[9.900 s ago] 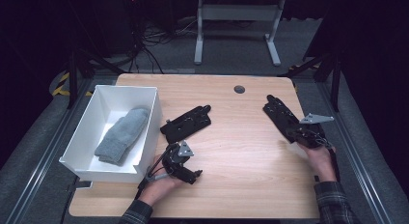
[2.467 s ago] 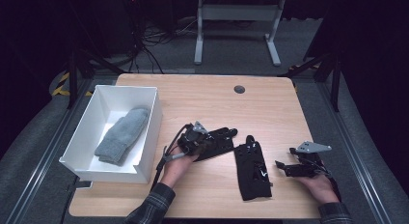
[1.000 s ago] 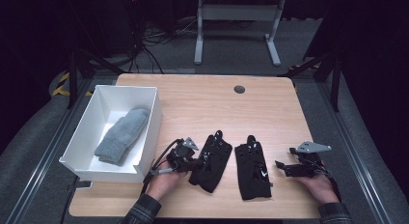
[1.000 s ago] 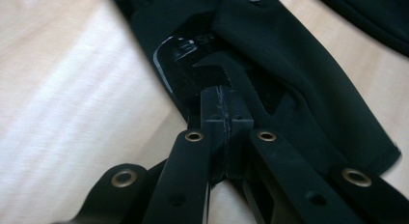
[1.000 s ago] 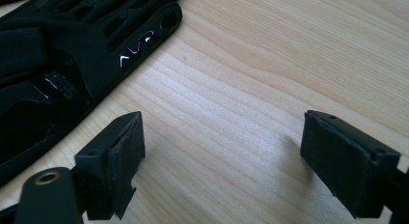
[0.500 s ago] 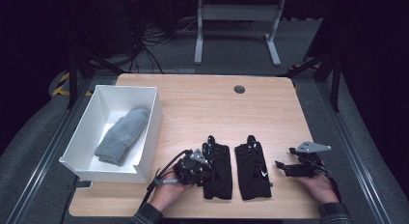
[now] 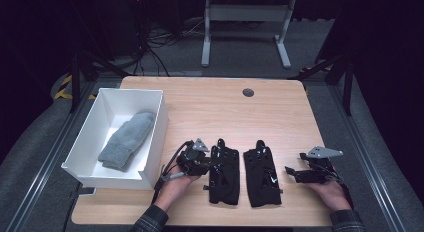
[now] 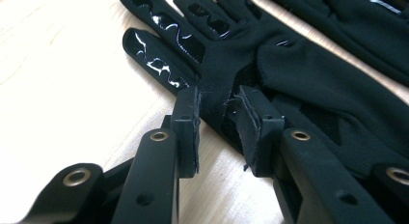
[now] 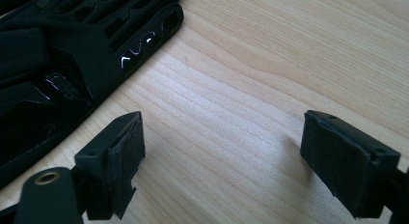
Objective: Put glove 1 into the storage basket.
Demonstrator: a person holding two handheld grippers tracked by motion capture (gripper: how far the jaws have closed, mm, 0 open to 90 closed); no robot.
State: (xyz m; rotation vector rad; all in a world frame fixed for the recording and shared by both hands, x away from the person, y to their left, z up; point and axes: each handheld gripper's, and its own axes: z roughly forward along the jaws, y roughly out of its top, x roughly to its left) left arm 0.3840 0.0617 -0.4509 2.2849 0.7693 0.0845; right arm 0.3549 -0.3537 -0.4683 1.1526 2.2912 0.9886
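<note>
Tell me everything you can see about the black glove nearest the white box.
The left glove is black fabric with glossy wavy grip print on its fingers. It lies flat on the wooden table, fingers pointing away from the person, beside its twin. The left gripper has just been opening; its jaws straddle the glove's edge, the fabric between them.

The left gripper point(image 7: 206, 164), low in the frame's centre, has just been opening its jaws slightly; the right gripper point(image 7: 295, 173), lower right, gapes wide.
</note>
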